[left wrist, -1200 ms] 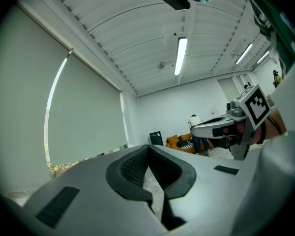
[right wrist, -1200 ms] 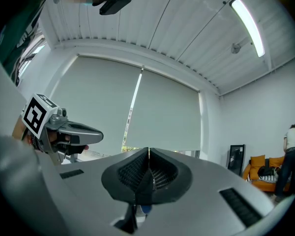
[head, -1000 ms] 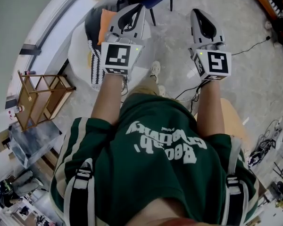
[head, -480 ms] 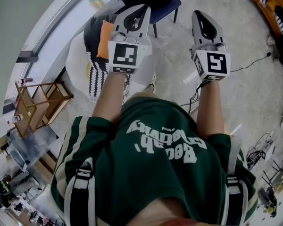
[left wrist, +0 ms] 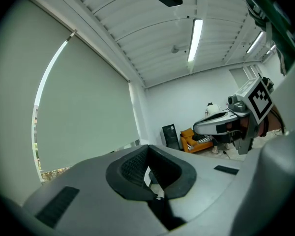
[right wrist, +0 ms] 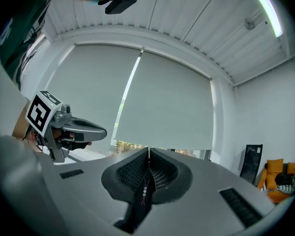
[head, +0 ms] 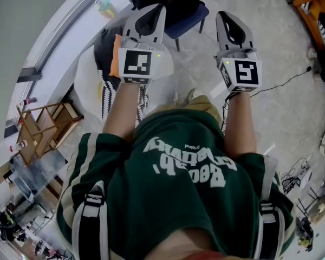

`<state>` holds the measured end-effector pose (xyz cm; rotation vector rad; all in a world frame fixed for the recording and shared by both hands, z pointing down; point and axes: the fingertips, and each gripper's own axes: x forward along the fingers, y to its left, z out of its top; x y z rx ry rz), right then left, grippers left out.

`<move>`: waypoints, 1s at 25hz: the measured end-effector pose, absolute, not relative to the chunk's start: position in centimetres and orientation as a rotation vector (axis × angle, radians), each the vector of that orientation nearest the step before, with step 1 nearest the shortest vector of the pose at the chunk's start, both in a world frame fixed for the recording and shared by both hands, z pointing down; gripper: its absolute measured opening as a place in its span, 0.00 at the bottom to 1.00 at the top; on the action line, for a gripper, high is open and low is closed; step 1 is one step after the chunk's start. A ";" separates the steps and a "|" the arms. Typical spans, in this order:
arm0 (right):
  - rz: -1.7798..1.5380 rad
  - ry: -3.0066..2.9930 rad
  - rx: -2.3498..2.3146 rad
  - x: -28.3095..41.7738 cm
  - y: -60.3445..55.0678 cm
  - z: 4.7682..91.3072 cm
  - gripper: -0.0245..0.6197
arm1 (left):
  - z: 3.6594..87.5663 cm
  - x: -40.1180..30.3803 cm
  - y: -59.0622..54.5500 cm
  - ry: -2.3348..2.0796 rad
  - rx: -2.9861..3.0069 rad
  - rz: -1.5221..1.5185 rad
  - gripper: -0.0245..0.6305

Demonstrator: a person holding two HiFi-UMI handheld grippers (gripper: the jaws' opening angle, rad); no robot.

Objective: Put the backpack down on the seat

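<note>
2 grey two-jaw grippers, left gripper (head: 154,10) and right gripper (head: 227,16), both pressed together on nothing, point toward 1 blue chair (head: 189,18). The backpack (head: 92,221) shows only 2 black-and-cream shoulder straps (head: 268,221) on the person, well short of that chair.

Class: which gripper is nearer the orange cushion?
Left. The left gripper is just beside the orange cushion in the head view; the right gripper sits well off to its right.
</note>
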<state>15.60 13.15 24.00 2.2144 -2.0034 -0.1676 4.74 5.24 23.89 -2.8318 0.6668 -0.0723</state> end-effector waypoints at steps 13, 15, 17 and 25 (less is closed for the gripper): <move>-0.197 -2.166 2.123 33.9 -0.6 24.3 0.09 | 25.3 19.4 -5.7 0.963 -2.744 -0.158 0.07; -0.186 -2.218 2.092 37.2 -3.0 24.4 0.09 | 25.7 21.9 -7.6 1.031 -2.732 -0.177 0.07; -0.174 -2.267 2.053 40.1 -5.3 24.7 0.09 | 26.2 24.0 -9.4 1.106 -2.707 -0.205 0.07; -0.095 -2.386 1.957 46.1 -10.6 27.9 0.09 | 28.6 29.3 -13.6 1.264 -2.645 -0.288 0.07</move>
